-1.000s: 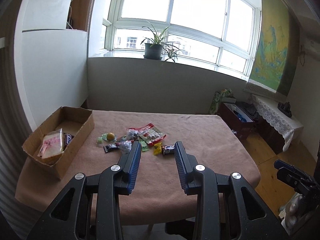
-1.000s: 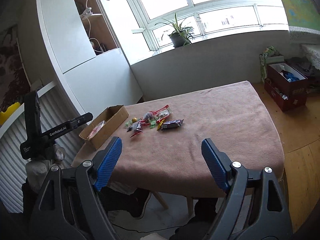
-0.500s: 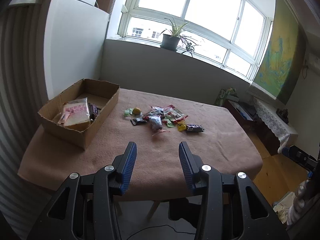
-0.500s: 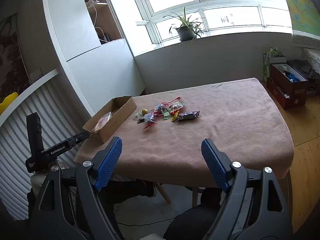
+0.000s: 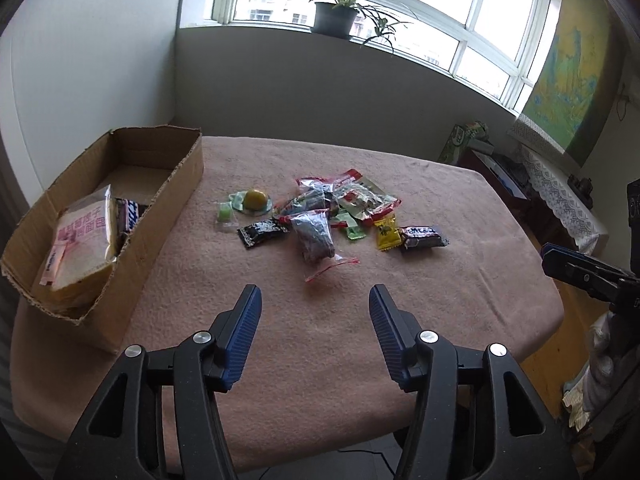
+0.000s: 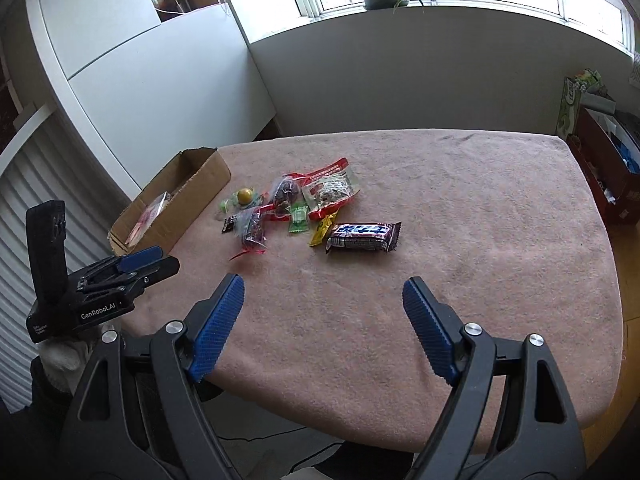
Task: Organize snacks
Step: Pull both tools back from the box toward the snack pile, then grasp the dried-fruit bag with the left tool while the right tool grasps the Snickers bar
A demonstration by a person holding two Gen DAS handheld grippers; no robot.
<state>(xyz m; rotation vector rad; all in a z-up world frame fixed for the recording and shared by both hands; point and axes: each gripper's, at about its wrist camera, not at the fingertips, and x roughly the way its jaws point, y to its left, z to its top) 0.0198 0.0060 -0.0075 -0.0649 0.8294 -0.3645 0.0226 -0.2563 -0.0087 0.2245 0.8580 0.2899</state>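
Both grippers have closed in on the tabletop (image 5: 460,300): the left gripper (image 5: 315,322), empty, is opening toward the snack pile (image 5: 332,216) beside the cardboard box (image 5: 176,184), the right gripper (image 6: 323,320) wide, empty.

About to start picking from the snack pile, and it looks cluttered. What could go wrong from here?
1. The snacks overlap: closing on the clear bag of dark pieces may drag the black packet beside it.
2. The cardboard box has a torn near wall, so a low approach could snag it.
3. The left gripper's jaws are opening, empty.
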